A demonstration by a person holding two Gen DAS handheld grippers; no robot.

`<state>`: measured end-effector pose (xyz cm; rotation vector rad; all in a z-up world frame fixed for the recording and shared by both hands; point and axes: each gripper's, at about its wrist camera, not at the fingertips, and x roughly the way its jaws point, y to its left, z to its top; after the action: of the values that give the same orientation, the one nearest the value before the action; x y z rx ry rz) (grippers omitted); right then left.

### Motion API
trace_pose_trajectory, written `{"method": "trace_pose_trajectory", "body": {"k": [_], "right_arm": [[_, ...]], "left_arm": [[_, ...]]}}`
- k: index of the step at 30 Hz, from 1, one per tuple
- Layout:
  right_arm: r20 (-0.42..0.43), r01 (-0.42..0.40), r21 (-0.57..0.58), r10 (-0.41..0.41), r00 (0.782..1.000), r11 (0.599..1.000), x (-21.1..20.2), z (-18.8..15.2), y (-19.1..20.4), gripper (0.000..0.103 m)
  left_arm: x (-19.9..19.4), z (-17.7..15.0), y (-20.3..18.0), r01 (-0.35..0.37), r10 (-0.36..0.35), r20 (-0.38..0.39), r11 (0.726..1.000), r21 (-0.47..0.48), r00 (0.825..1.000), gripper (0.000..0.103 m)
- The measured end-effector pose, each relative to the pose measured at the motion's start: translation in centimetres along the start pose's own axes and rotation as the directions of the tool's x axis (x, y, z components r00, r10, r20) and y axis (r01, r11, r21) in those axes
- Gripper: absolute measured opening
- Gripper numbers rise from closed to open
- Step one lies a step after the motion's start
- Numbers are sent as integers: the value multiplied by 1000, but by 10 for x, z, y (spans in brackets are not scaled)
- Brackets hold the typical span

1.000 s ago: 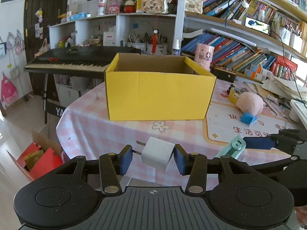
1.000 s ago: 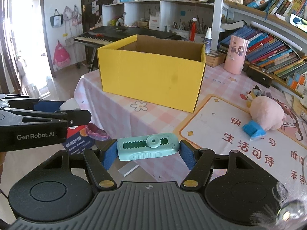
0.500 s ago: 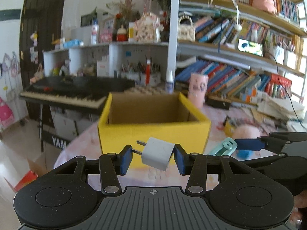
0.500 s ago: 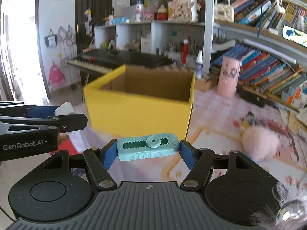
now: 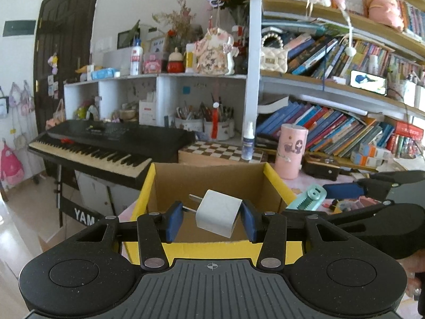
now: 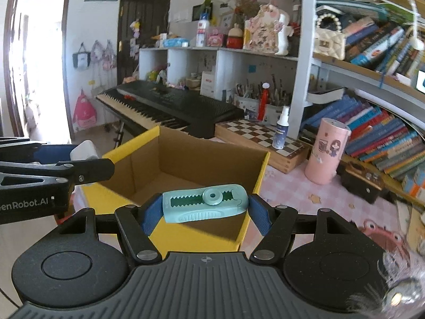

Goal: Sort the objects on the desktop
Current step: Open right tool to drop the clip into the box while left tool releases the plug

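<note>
Left jaws: pressed onto the white cube-shaped plug adapter (image 5: 218,216), blue pads flat on its two sides, metal prongs pointing left past one pad.
Left gripper (image 5: 212,222): poised over the near wall of the open yellow cardboard box (image 5: 212,247), adapter suspended above the brown interior, likely lined up for release.
Right jaws: pinching the teal plastic correction-tape dispenser (image 6: 205,203) lengthwise, end to end, toothed window facing up.
Right gripper (image 6: 204,212): held beside the left one, dispenser above the box's near-right corner, inside the rim line.
Box: upright on the pink checked tabletop (image 6: 289,186), flaps open, floor bare where visible.
Beyond: pink cylindrical canister (image 6: 326,151) well apart, right of the box.
</note>
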<state>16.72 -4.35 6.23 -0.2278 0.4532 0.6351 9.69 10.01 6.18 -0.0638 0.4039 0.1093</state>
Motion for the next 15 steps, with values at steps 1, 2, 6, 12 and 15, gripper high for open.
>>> {"method": "trace_pose_trajectory", "body": {"k": [1,2,6,12,15], "right_arm": [[-7,-5,-13,5,1000,1000,6,3,-4,67],[-15,-11,-27,11,1000,1000,11,4,-6,67],[-58,-43,-93,37,998,995,35,10,-16,67],[-123,-114,-187,92,988,976,65,12,-22,67],[-170,-155,-260,113,979,953,81,12,-20,67]], "left_arm": [[4,0,-1,-4,4,-6,1000,-2,1000,45],[9,0,-1,-8,8,-13,1000,-2,1000,45],[29,1,-3,-24,23,-57,1000,-3,998,45],[53,-1,-5,-43,44,-123,999,14,991,45],[63,-3,-4,-50,50,-160,999,6,986,45]]}}
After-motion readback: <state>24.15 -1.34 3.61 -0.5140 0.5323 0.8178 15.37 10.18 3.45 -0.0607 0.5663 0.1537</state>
